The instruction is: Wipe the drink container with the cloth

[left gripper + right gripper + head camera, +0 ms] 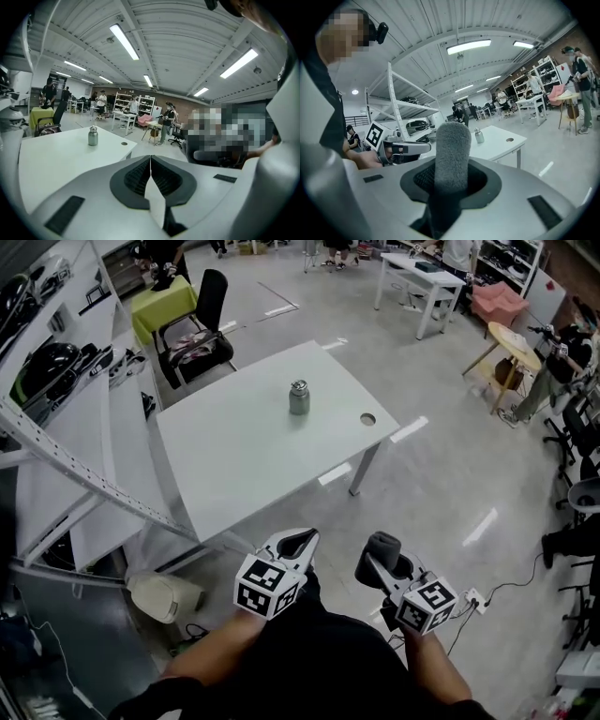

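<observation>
**Short of the desk: cloth loaded, container waiting**

Well out on the white desk (pixel 234 465), past its middle and near the round cable hole (pixel 367 418), the drink container (pixel 299 397) stands upright with its cap on and nothing touching it. Standing it clear of every edge looks deliberate. It leaves room to come at it from either side, and a nudge while wiping should not send it off the desk.

Both tools hang close to the person's body, short of the desk's near corner and well apart from the container. The right gripper (pixel 380 566) has its fingers clamped on the grey cloth (pixel 451 150). The cloth is rolled into a thick plug and stands up out of the grip, well past the fingertips. Held that way, the soft fleecy end would meet the metal first and the hard fingers would stay off it, which is a sensible hold for wiping.

The left gripper (pixel 302 540) has its fingers pressed together with nothing between them; its own view shows only a thin seam where they meet. My reading is that this hand is kept free to steady the container, which could tip or slide under a sideways wipe. For that, its fingers would need to part first.

As I judge it, wiping has not begun, and the approach to the desk is the step in hand.
</observation>
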Motion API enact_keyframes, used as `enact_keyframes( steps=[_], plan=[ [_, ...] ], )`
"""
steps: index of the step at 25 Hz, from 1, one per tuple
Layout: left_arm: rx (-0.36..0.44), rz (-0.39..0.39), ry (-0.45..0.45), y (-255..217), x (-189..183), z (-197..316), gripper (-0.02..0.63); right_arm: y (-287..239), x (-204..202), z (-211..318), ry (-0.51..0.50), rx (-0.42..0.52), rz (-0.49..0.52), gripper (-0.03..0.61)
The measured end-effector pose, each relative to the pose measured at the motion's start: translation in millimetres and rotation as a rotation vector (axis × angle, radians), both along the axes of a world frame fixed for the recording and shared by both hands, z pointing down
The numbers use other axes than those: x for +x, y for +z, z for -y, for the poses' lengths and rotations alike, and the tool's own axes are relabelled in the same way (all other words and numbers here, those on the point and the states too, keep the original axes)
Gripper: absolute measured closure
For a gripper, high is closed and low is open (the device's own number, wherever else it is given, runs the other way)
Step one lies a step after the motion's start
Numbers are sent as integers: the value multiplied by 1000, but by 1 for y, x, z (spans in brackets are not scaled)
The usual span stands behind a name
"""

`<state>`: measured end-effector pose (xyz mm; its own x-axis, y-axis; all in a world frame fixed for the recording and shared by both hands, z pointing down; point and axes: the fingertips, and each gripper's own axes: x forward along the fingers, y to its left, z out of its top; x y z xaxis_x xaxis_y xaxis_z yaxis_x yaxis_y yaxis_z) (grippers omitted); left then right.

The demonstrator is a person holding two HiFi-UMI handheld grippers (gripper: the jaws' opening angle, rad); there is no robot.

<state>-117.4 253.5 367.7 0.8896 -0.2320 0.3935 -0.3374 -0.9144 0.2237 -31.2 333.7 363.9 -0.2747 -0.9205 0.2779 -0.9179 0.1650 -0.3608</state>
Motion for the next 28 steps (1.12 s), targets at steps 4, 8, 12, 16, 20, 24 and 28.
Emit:
enact_keyframes(
  steps=[4, 8, 12, 16, 20, 24, 28],
  plan=[
    [-2, -19, -36, -6, 17, 55, 597, -5, 17, 51, -23, -15, -13, 465],
    [-9, -27, -56, -10, 32, 109, 597, -8, 32, 102, -46, -27, -33, 465],
    [3, -13, -76, -10, 41, 156, 597, -9, 45, 148, -67, -37, -44, 465],
    [12, 1, -90, -4, 43, 203, 597, -11, 49, 197, -87, -28, -58, 465],
    [16, -13, -107, -3, 43, 237, 597, -10, 50, 237, -96, -25, -62, 465],
    [14, -12, -135, 0, 38, 258, 597, -8, 51, 263, -125, -39, -72, 465],
    [-9, -15, -183, 6, 25, 280, 597, -9, 47, 290, -153, -50, -90, 465]
  ],
)
